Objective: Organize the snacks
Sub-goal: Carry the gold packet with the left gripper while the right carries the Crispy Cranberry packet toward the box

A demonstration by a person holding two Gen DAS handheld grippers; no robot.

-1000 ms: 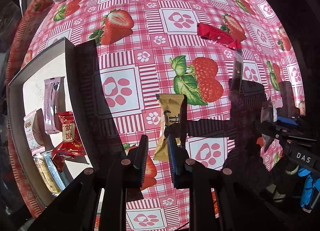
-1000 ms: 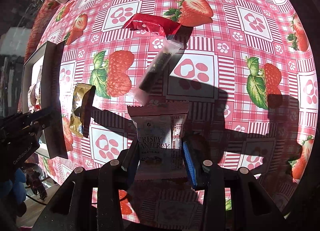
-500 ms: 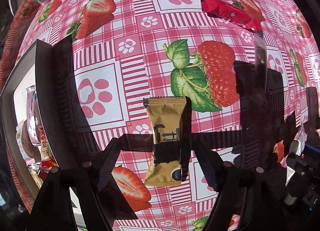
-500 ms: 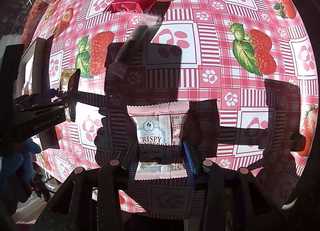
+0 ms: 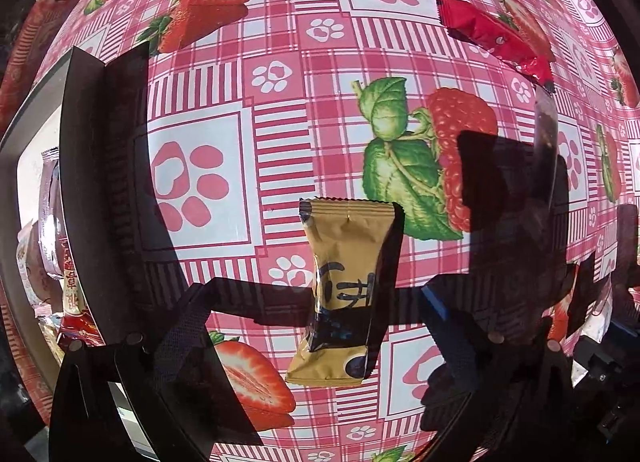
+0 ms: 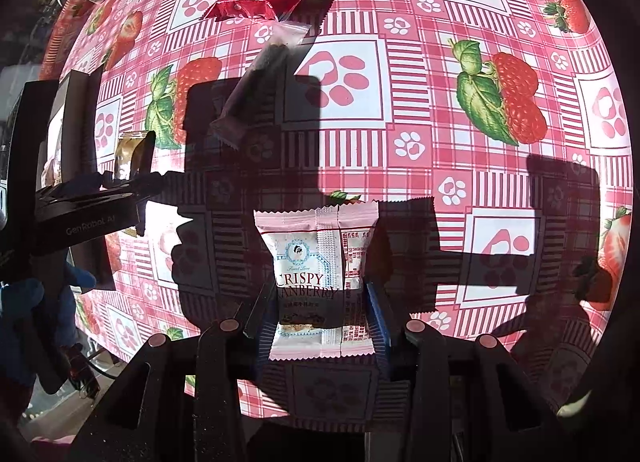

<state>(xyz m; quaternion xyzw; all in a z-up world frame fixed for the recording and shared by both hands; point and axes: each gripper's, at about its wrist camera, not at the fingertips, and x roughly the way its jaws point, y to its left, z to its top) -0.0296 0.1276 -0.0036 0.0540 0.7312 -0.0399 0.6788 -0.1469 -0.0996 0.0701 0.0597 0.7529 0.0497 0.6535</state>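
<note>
A gold snack packet (image 5: 344, 262) lies flat on the strawberry tablecloth. My left gripper (image 5: 316, 298) points straight down over it. Its jaws are opening wide, one on each side of the packet, and the pads do not touch it. My right gripper (image 6: 316, 302) is shut on a pink and white crispy cranberry packet (image 6: 316, 258), held above the cloth. From the right wrist view the gold packet (image 6: 130, 150) shows at the left, beside the left gripper's body (image 6: 80, 218).
A dark-walled box (image 5: 80, 142) at the left holds several wrapped snacks. A red packet (image 5: 492, 34) and a clear stick packet with dark contents (image 5: 546, 130) lie further back on the cloth. A person's blue-gloved hand (image 6: 24, 298) holds the left gripper.
The left gripper's jaws went from nearly shut to wide apart, and it sank closer over the gold packet. The right gripper drifted a little across the table, the cranberry packet still in its grip.
</note>
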